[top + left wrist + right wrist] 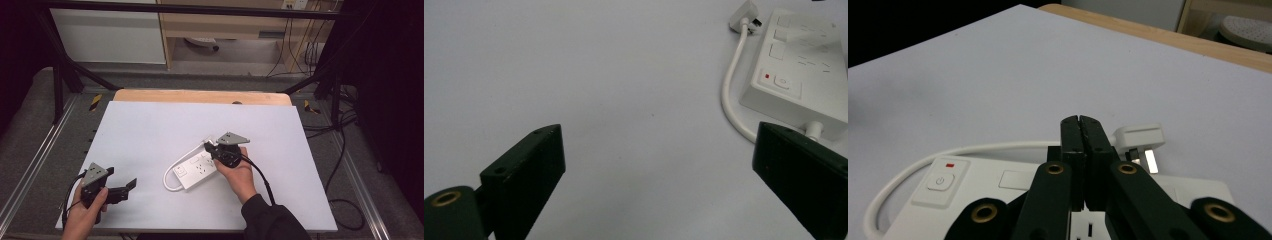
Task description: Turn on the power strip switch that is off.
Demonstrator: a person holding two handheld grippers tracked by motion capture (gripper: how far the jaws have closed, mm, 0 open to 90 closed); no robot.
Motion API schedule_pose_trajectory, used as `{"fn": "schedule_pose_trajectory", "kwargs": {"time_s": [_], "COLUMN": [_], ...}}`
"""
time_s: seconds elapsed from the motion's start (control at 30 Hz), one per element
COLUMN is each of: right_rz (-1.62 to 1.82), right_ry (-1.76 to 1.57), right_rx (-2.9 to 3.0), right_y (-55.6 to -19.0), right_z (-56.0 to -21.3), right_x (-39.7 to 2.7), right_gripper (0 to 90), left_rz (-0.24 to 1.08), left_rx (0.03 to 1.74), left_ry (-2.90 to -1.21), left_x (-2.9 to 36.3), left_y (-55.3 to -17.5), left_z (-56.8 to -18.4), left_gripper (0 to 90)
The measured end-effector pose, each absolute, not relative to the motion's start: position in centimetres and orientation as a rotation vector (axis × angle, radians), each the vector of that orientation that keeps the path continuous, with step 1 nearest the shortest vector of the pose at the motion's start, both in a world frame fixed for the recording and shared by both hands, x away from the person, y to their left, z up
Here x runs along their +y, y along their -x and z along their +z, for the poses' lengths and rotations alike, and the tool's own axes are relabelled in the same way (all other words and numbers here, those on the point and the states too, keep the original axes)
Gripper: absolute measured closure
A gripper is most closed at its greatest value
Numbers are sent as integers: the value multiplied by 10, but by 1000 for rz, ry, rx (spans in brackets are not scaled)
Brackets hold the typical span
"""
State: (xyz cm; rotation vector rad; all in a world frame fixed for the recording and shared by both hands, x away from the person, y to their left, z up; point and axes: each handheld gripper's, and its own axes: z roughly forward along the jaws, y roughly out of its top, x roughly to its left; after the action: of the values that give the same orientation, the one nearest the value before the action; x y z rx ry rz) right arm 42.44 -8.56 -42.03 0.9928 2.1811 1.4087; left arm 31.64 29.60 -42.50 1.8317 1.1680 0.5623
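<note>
Right gripper (209,147): hand-held, over the middle of the table, above the far end of the power strip. In the right gripper view its gripper (1081,120) has both black jaws pressed flat together with nothing between them; the tips sit just above the strip's top face, contact not discernible. Right hand (237,172) wraps the body from below; a black cable trails back toward the dark sleeve.

Left gripper (131,184): hand-held at the near left corner of the table, well apart from the strip. Its jaws stand wide apart and empty in the left gripper view, the bare table showing between them. Left hand (85,212) grips it from beneath.

Power strip (197,170): white, lying flat and slantwise near the table's middle. Switch with a small red mark (950,164) at its near-left end; socket openings along the top.

Cord (170,177): white, looping out from the switch end and curving along the strip's far side.

Plug (1140,137): white, lying on the table just beyond the strip, its metal pins turned toward the strip, just right of the closed jaw tips.

Table (150,125): pale grey-white top with a wooden strip along the far edge, otherwise bare around the strip.

Surroundings: black frame posts and loose black cables on the floor to the right; a wooden cabinet beyond the far edge.
</note>
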Motion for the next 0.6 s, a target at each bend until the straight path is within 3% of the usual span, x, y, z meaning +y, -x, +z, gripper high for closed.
{"fn": "schedule_pose_trajectory", "kwargs": {"time_s": [0.6], "right_rz": [1349], "right_ry": [-1018], "right_rx": [2232], "right_y": [-430], "right_z": [-443], "right_x": [-78], "right_gripper": [900], "left_rz": [564], "left_rx": [1161], "left_ry": [-1839], "left_x": [295], "left_y": [-317], "left_z": [-425], "left_gripper": [67]}}
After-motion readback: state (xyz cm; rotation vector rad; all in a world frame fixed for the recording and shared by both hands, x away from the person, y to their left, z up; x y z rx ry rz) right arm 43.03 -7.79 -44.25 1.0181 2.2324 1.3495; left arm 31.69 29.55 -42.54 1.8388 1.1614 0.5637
